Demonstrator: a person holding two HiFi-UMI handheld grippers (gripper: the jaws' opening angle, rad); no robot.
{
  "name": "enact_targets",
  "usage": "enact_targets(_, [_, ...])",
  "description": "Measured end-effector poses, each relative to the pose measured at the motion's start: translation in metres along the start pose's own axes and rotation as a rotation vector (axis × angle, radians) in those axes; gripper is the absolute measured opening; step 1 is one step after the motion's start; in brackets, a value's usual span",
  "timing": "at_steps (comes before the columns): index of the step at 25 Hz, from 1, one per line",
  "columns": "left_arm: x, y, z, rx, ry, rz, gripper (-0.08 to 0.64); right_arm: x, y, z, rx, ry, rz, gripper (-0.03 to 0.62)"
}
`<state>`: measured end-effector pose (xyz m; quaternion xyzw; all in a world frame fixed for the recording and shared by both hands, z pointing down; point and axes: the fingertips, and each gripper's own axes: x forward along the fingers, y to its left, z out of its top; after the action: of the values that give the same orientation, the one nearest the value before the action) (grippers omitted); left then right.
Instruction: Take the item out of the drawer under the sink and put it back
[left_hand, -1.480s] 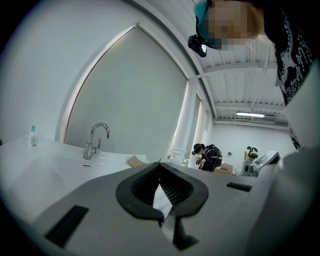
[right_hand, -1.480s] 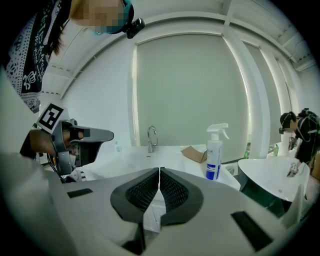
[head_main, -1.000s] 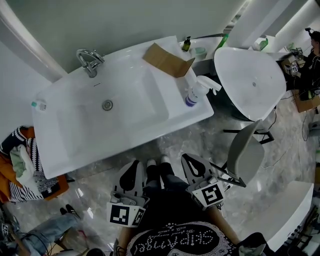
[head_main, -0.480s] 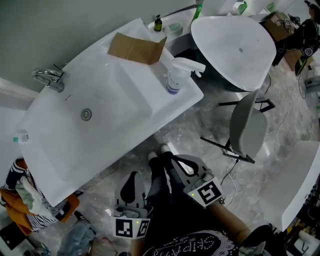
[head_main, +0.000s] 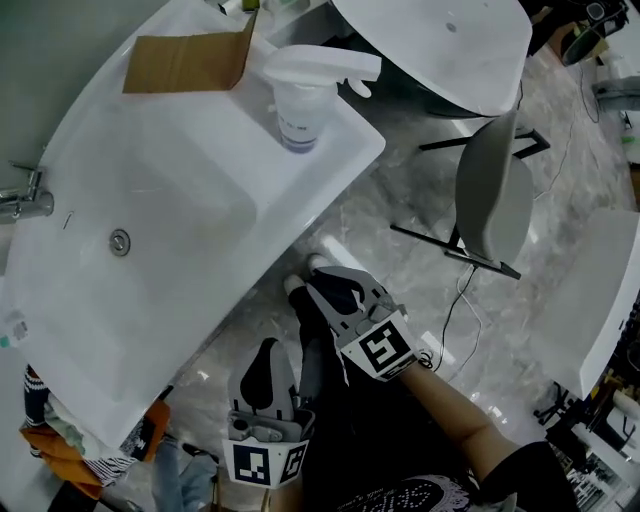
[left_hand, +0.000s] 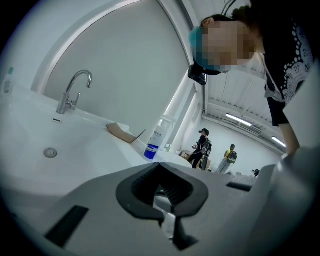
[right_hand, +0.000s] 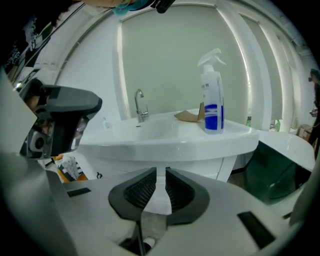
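Note:
The white sink (head_main: 150, 190) fills the left of the head view, with its tap (head_main: 22, 203) at the far left. Below its front edge both grippers hang over the marble floor. My left gripper (head_main: 265, 348) is nearer me, and its pads meet at the tips (left_hand: 159, 165) with nothing in them. My right gripper (head_main: 317, 280) reaches closer to the sink's base. Its jaws (right_hand: 161, 172) have just been opening to a narrow gap, and nothing is between them. The white cabinet front (right_hand: 200, 167) under the rim faces it. I make out no drawer line and no item.
A spray bottle (head_main: 298, 100) and a folded piece of cardboard (head_main: 185, 62) stand on the sink's right end. A grey chair (head_main: 495, 195) and a round white table (head_main: 440, 40) are to the right. Clothes (head_main: 50, 440) lie at the lower left. People (left_hand: 202, 147) stand far back.
The head view has swung closer and lower, so the sink slid up and left. Both grippers dropped towards the floor, and the right one pushed ahead to the sink's base.

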<state>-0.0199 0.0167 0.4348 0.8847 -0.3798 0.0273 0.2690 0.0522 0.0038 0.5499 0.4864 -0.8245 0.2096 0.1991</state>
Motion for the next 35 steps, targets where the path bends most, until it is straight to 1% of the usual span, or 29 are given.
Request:
enact_targets(2, [0.009, 0.005, -0.010, -0.013, 0.011, -0.002, 0.005, 0.018, -0.007, -0.017, 0.025, -0.003, -0.016, 0.069])
enact_targets(6, [0.026, 0.014, -0.035, -0.016, 0.035, 0.003, 0.005, 0.050, -0.021, -0.046, 0.073, -0.003, -0.037, 0.072])
enact_targets(7, [0.029, 0.017, -0.041, -0.021, 0.043, 0.006, 0.005, 0.058, -0.023, -0.052, 0.076, 0.001, -0.037, 0.072])
enact_targets(11, [0.038, 0.026, -0.062, -0.055, 0.071, 0.019, 0.005, 0.093, -0.034, -0.077, 0.079, 0.022, -0.048, 0.105])
enact_targets(15, [0.046, 0.029, -0.087, -0.069, 0.111, 0.008, 0.005, 0.127, -0.046, -0.097, 0.076, 0.044, -0.072, 0.118])
enact_targets(21, [0.047, 0.033, -0.115, -0.105, 0.160, 0.003, 0.005, 0.166, -0.051, -0.122, 0.065, 0.067, -0.072, 0.132])
enact_targets(26, [0.045, 0.032, -0.125, -0.134, 0.180, -0.006, 0.005, 0.187, -0.052, -0.137, 0.067, 0.104, -0.068, 0.132])
enact_targets(29, [0.041, 0.035, -0.127, -0.150, 0.176, -0.003, 0.005, 0.200, -0.049, -0.146, 0.071, 0.123, -0.067, 0.133])
enact_targets(32, [0.043, 0.035, -0.129, -0.161, 0.171, 0.003, 0.005, 0.207, -0.054, -0.150, 0.091, 0.099, -0.066, 0.133])
enact_targets(35, [0.044, 0.035, -0.129, -0.160, 0.170, 0.007, 0.005, 0.206, -0.056, -0.149, 0.084, 0.057, -0.068, 0.133])
